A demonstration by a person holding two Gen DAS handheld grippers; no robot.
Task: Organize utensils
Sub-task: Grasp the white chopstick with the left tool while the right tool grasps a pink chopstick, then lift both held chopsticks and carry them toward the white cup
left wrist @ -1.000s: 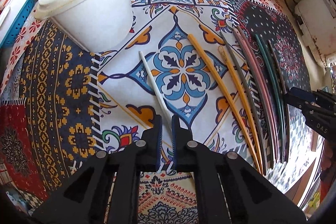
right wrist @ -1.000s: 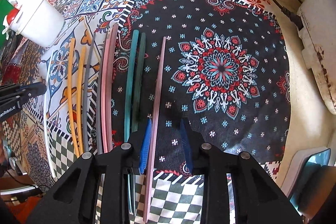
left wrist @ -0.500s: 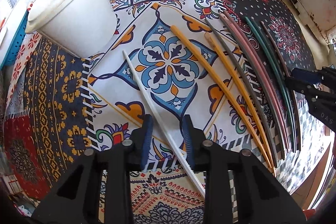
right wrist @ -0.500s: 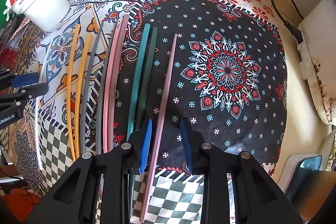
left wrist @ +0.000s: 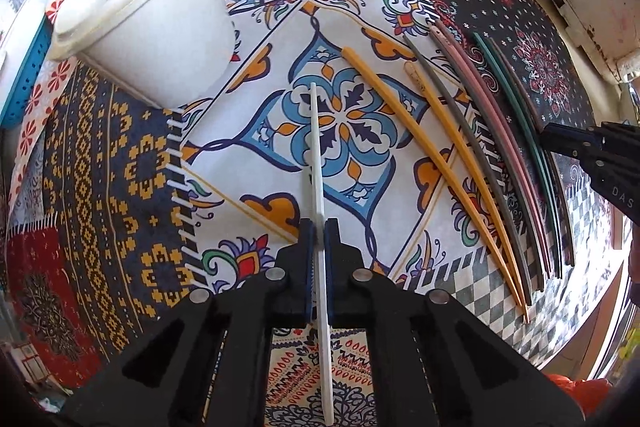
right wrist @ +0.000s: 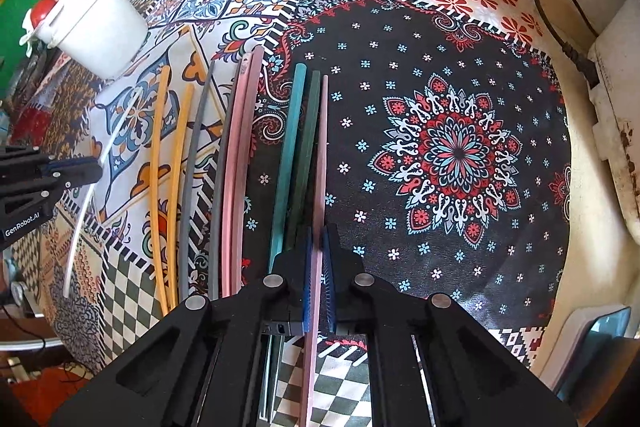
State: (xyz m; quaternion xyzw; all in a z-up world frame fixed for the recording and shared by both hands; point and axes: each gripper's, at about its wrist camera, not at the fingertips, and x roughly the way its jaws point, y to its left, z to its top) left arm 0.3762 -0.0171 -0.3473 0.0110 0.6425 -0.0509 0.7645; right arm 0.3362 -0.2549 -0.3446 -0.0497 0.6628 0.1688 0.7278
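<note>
Clamping a white chopstick (left wrist: 316, 163) in left hand-held gripper (left wrist: 319, 227); pinching a pink chopstick (right wrist: 321, 163) in right hand-held gripper (right wrist: 319, 231).

Lower end of the white chopstick (left wrist: 320, 163) hidden behind the left gripper (left wrist: 319, 227). Near end of the pink chopstick (right wrist: 320, 155) cut off at the bottom edge, its middle covered by the right gripper (right wrist: 319, 231). Inside of the white tub (left wrist: 152, 19) unseen from either view. Clutter behind the tub, far left in the right wrist view, too blurred to identify. Appliance (right wrist: 616, 131) and teal-edged object (right wrist: 600, 339) cropped by the fisheye rim.
</note>
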